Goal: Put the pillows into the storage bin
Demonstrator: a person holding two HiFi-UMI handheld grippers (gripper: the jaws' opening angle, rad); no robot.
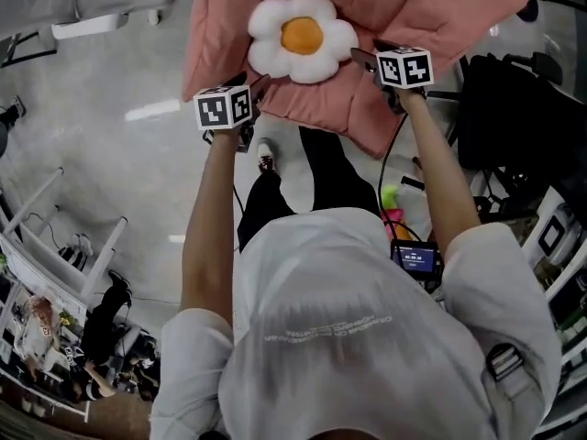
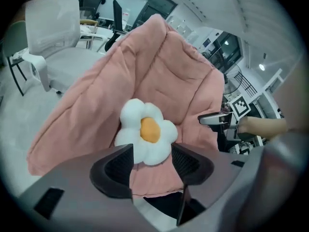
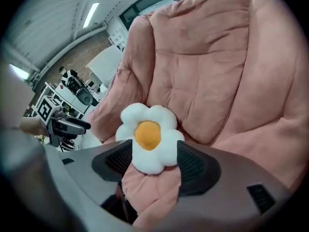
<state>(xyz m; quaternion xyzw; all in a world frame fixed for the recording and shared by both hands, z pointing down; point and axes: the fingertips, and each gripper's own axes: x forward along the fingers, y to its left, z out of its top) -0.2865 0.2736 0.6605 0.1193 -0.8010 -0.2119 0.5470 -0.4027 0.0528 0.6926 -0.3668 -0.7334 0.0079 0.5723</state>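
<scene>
Pink quilted fabric fills the space ahead of both pairs of jaws. It is a big pink cushion, and its near edge reaches the tips of the left gripper and the right gripper. On it, just past the jaw tips and between the two grippers, lies the flower pillow, white petals round an orange middle.

The left gripper's jaws stand apart. The pillow's lower petals show in the gap beyond them, the cushion's hem lies below, and neither pad is seen pressing on anything. The right gripper's jaws are also spread wide, and a fold of the pink cushion hangs down through the gap. The flower pillow sits just beyond the pads, its petals overlapping their inner edges in that view. Whether the pads touch it I cannot tell, but no squeeze shows.

What the cushion rests on is hidden beneath it, and its far side is cut off at the top of the head view. Each marker cube bears black-and-white square patterns. Pale print across the back of the person's white shirt is too faint to read. The figures on a small screen by the right arm are too small to make out.
</scene>
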